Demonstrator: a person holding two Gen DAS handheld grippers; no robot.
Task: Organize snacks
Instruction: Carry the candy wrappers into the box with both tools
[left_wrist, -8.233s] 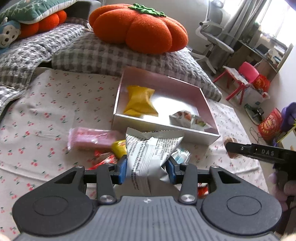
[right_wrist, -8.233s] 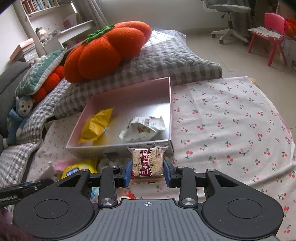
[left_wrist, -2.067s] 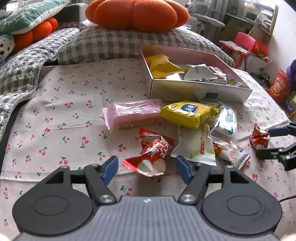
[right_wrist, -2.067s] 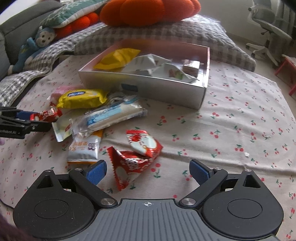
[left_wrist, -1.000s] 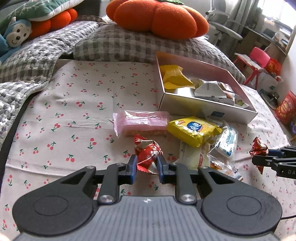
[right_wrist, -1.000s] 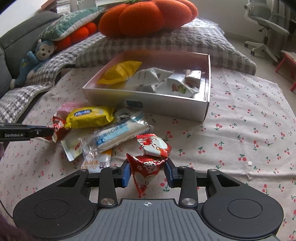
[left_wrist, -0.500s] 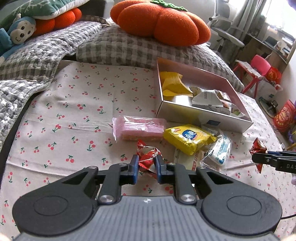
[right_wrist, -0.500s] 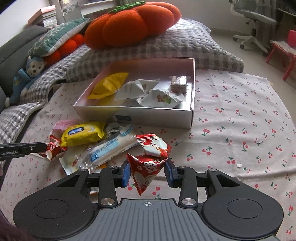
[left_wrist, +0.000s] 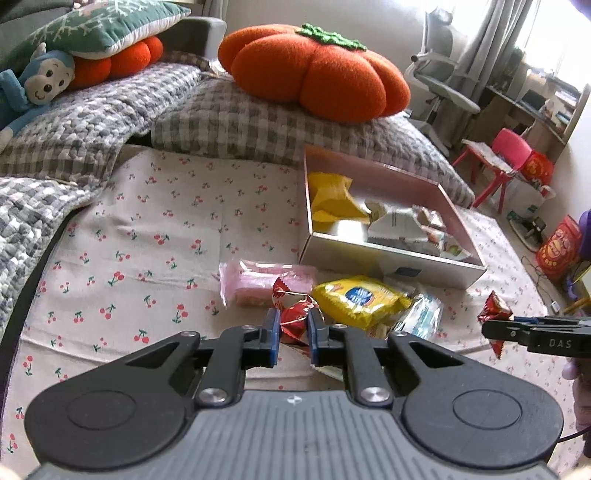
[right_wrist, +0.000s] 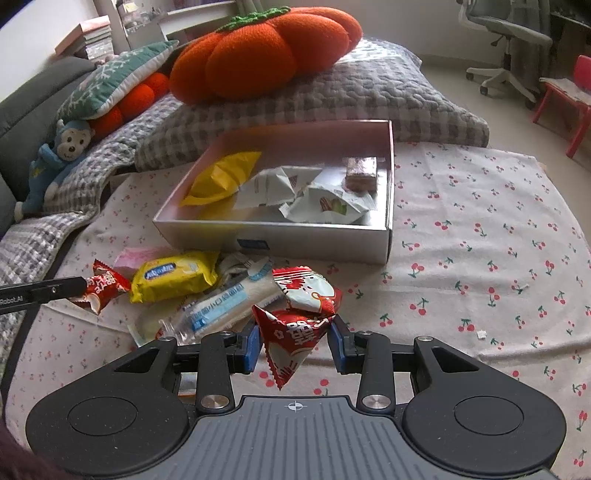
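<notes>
Left gripper, fingers clamped on a small red candy, beside the pink packet and yellow packet. Right gripper, fingers clamped on a red triangular snack (lifted off the cherry-print cloth), near the open box.

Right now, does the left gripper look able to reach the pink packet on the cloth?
Probably not yet: the left gripper is shut on a red candy. The pink packet lies just beyond its fingertips with nothing over it, so once the candy is released the way looks free.
</notes>
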